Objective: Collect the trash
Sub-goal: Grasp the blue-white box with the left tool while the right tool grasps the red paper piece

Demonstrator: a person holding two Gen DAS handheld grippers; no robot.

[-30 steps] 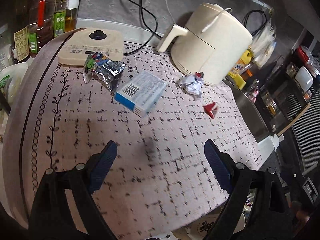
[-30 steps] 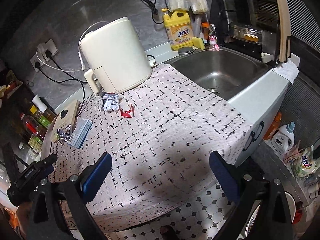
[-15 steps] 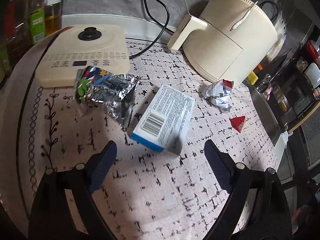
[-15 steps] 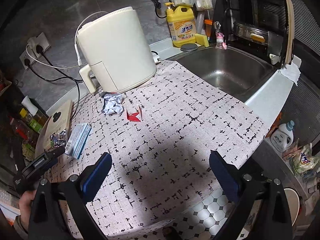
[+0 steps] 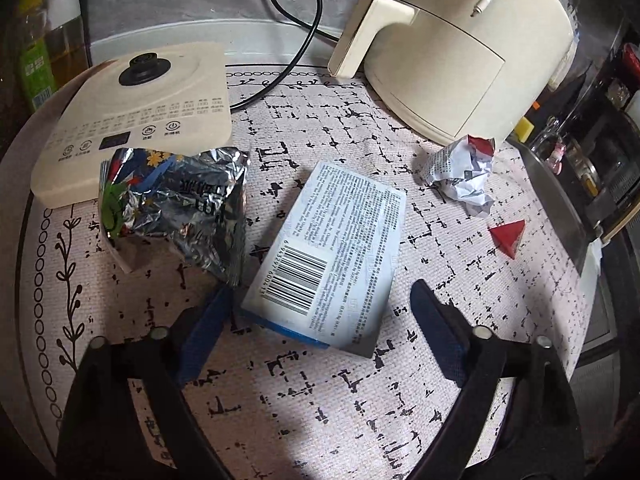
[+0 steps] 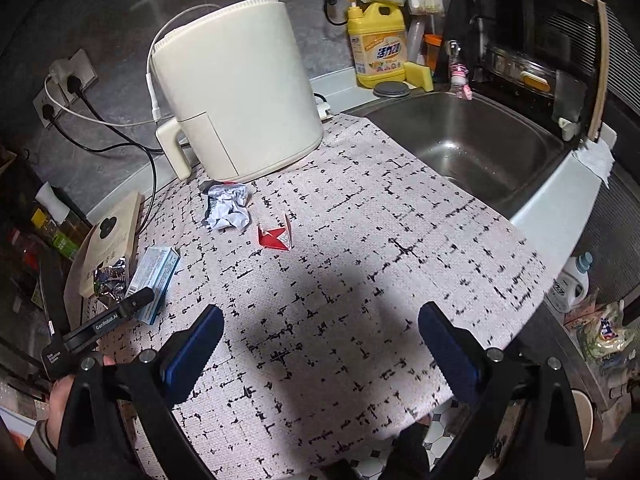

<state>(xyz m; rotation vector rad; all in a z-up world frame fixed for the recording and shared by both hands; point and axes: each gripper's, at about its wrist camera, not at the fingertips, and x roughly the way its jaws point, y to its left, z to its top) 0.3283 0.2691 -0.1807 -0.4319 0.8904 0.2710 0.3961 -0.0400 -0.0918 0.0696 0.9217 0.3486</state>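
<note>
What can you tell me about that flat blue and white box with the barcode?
The flat blue and white cardboard box lies barcode side up on the speckled tablecloth, covered in fine print, with a blue lower edge. It looks closed and undamaged. The crumpled foil wrapper sits beside it, and the open left tongs straddle its near end without gripping.

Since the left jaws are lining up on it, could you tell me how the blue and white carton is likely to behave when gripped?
The blue and white carton looks like thin card, so it may dent if squeezed hard. It lies flat with square edges, so rolling seems unlikely. It is probably light and might skid on the patterned mat if nudged.
</note>
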